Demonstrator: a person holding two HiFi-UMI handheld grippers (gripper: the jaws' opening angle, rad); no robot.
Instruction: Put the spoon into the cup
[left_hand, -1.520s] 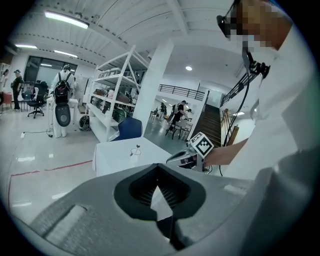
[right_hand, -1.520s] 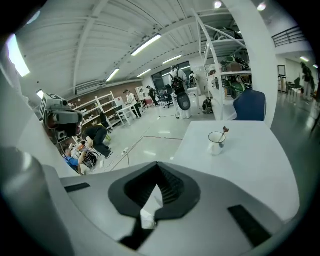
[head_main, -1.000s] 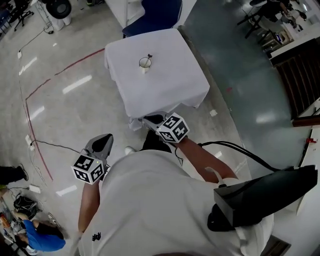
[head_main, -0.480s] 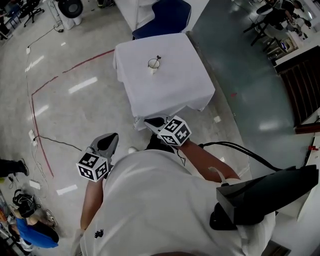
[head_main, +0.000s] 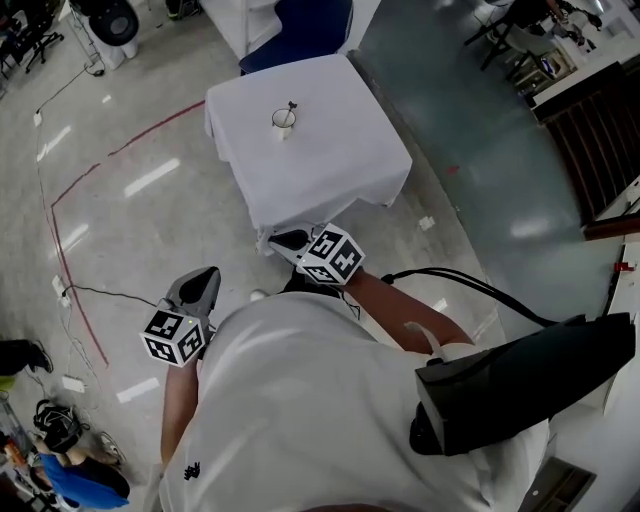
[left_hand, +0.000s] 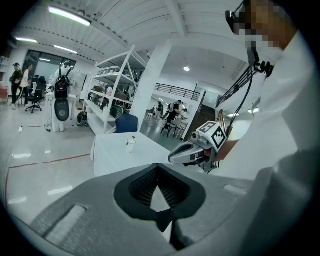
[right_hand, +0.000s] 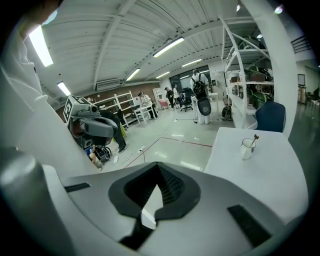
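A white cup (head_main: 283, 122) stands on a table with a white cloth (head_main: 330, 165), and the dark-handled spoon (head_main: 291, 106) stands inside it, leaning on the rim. Both grippers are held close to the person's body, well short of the table. My left gripper (head_main: 205, 281) hangs over the floor with its jaws shut and nothing in them. My right gripper (head_main: 283, 240) is near the table's front edge, also shut and empty. The left gripper view shows its own jaws (left_hand: 159, 190), the cup (left_hand: 131, 144) and the right gripper (left_hand: 186, 155). The right gripper view shows its jaws (right_hand: 156, 192), cup (right_hand: 246, 148) and spoon (right_hand: 255, 137).
A blue chair (head_main: 300, 25) stands behind the table. Red tape (head_main: 70, 190) marks the glossy floor at left, with cables (head_main: 95, 290) near it. A black cable (head_main: 460, 285) trails from the right arm. White shelving (left_hand: 107, 95) and several people are far off.
The head view has swayed left and right. My right gripper has drifted a little toward the table's edge. The left gripper, cup and spoon stay as they were; both jaws stay shut.
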